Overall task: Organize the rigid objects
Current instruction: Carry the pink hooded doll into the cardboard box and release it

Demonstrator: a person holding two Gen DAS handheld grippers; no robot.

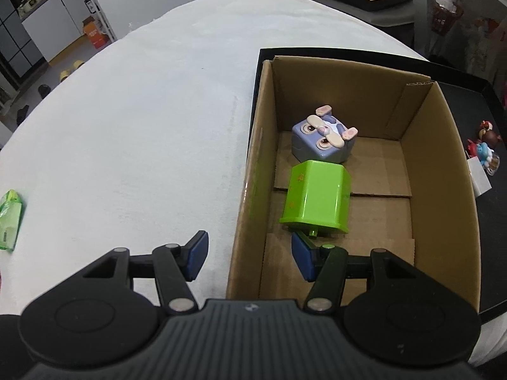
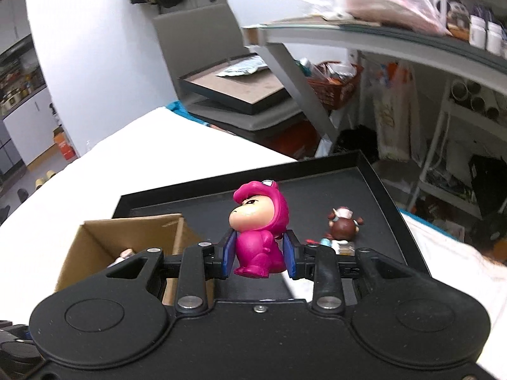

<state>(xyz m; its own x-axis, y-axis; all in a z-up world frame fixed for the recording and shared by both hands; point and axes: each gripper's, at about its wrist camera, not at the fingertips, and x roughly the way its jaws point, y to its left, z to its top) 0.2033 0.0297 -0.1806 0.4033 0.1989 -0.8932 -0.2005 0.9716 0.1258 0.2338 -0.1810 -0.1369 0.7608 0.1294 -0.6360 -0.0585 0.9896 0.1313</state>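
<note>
The right hand-held gripper (image 2: 259, 255) pinches a pink figure (image 2: 258, 231) between its blue pads (image 2: 228, 253), one pad on each flank of the toy's body. The figure stands upright in the grip, its face turned to the left, raised above a black tray (image 2: 374, 190). Just right of it, a small brown-haired figure (image 2: 342, 226) sits on the tray. To the left, the open top of a cardboard box (image 2: 95, 237) shows, standing on the tray's left part. The tray rests on a white-covered bench (image 2: 133, 145).

The left hand-held gripper (image 1: 250, 255) is spread wide and holds nothing. Its fingers straddle the near left wall of the box (image 1: 250, 190): one pad (image 1: 197, 253) is outside over the bench (image 1: 142, 110), the other inside the box. Within the box a green block (image 1: 317, 201) lies on its side, its peg end close to the inner pad. Touching its far end is a purple cube toy (image 1: 323, 141) with a rabbit face turned upward. On the tray (image 1: 488, 145) to the right of the box stand small figures (image 1: 484, 148) beside a white card (image 1: 480, 179). A green packet (image 1: 9, 220) lies at the bench's left edge.
</note>
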